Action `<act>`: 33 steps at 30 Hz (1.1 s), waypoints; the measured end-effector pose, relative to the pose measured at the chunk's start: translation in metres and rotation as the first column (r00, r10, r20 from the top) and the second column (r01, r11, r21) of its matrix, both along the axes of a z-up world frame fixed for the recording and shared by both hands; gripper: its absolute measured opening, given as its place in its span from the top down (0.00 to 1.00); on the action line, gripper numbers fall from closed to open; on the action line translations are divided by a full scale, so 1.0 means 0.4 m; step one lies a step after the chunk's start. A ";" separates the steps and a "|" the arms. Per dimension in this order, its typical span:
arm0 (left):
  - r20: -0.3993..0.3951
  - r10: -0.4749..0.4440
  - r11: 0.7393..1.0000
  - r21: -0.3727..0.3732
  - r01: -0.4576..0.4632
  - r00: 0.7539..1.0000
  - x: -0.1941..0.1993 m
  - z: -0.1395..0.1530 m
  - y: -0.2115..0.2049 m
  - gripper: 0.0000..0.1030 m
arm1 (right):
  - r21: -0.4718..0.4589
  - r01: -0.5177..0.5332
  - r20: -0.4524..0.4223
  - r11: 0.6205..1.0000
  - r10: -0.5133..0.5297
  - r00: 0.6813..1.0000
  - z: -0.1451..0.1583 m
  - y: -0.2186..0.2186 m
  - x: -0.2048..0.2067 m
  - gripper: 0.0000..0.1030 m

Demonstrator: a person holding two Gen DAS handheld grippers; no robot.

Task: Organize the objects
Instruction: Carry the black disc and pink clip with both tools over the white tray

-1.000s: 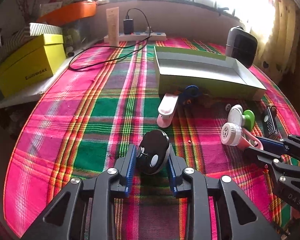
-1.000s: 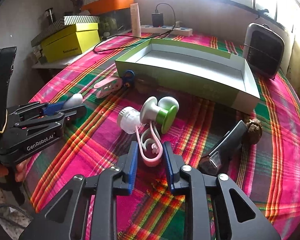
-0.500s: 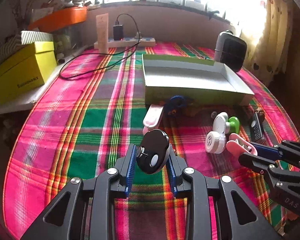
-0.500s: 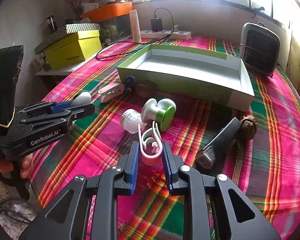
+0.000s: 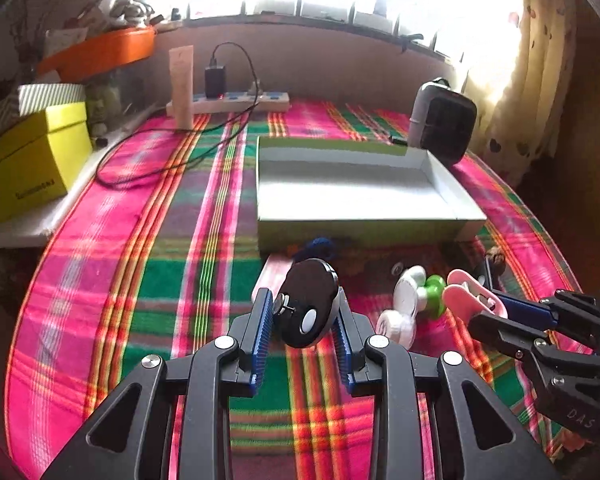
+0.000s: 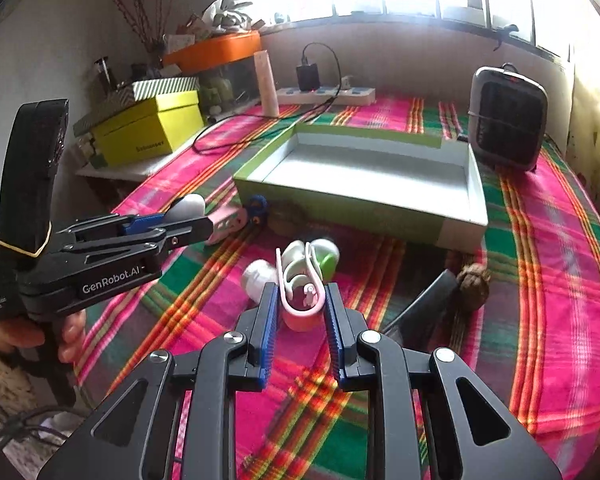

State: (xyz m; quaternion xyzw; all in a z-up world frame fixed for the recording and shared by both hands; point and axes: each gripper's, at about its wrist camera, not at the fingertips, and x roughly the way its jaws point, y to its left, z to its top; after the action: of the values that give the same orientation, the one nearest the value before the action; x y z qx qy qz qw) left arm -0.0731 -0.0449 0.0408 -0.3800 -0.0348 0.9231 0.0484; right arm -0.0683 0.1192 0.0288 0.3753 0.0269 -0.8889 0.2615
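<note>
My left gripper (image 5: 302,314) is shut on a round black device (image 5: 309,304) with a white button, held above the plaid cloth. My right gripper (image 6: 300,306) is shut on a pink clip (image 6: 300,296), also lifted off the cloth. From the right wrist view the left gripper (image 6: 188,218) shows at the left, held by a hand. The right gripper (image 5: 496,308) with the pink clip (image 5: 470,292) appears at the right of the left wrist view. A shallow green-sided box (image 5: 364,232) (image 6: 360,216) with a white inside lies ahead of both.
On the cloth lie a white-and-green knob toy (image 6: 324,258), a white round piece (image 6: 258,278), a pink case (image 6: 228,220), a blue item (image 6: 256,206), a black tool (image 6: 424,312) and a brown nut (image 6: 474,280). A dark heater (image 6: 508,118), power strip (image 6: 324,96) and yellow box (image 6: 152,128) stand behind.
Both grippers have risen with their loads: the black device and the pink clip have come up off the cloth, and the box sits lower in both views.
</note>
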 end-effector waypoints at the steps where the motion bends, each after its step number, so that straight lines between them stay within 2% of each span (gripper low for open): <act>1: -0.008 -0.003 1.000 -0.003 0.003 1.000 -0.004 0.006 0.003 0.74 | -0.004 0.005 -0.004 1.000 -0.005 1.000 0.006 0.002 -0.007 0.77; 8: -0.028 -0.034 0.999 0.021 0.034 0.999 -0.079 0.041 0.019 0.74 | 0.001 0.027 -0.030 1.000 -0.027 0.999 0.033 -0.003 -0.081 0.77; 20: 0.033 -0.035 0.998 0.048 0.034 0.999 -0.244 0.023 0.022 0.74 | 0.020 0.079 -0.011 0.997 -0.078 0.997 0.037 -0.001 -0.251 0.77; 25: 0.049 -0.035 0.999 0.016 0.035 0.998 -0.301 0.010 0.029 0.74 | 0.043 0.087 0.009 0.995 -0.087 0.996 0.030 -0.014 -0.313 0.77; 28: 0.083 -0.045 0.999 0.033 0.042 0.996 -0.341 -0.002 0.026 0.74 | 0.053 0.087 0.030 0.995 -0.089 0.996 0.020 -0.023 -0.353 0.77; 33: 0.090 -0.032 0.999 -0.012 0.033 0.995 -0.390 -0.014 0.026 0.74 | 0.081 0.084 0.057 0.993 -0.089 0.994 -0.004 -0.037 -0.401 0.77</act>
State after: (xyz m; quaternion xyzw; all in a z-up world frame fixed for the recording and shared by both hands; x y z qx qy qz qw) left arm -0.2290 -0.0345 0.0351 -0.4217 -0.0244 0.9044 0.0593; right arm -0.2286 0.1045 0.0273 0.4129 0.0375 -0.8858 0.2086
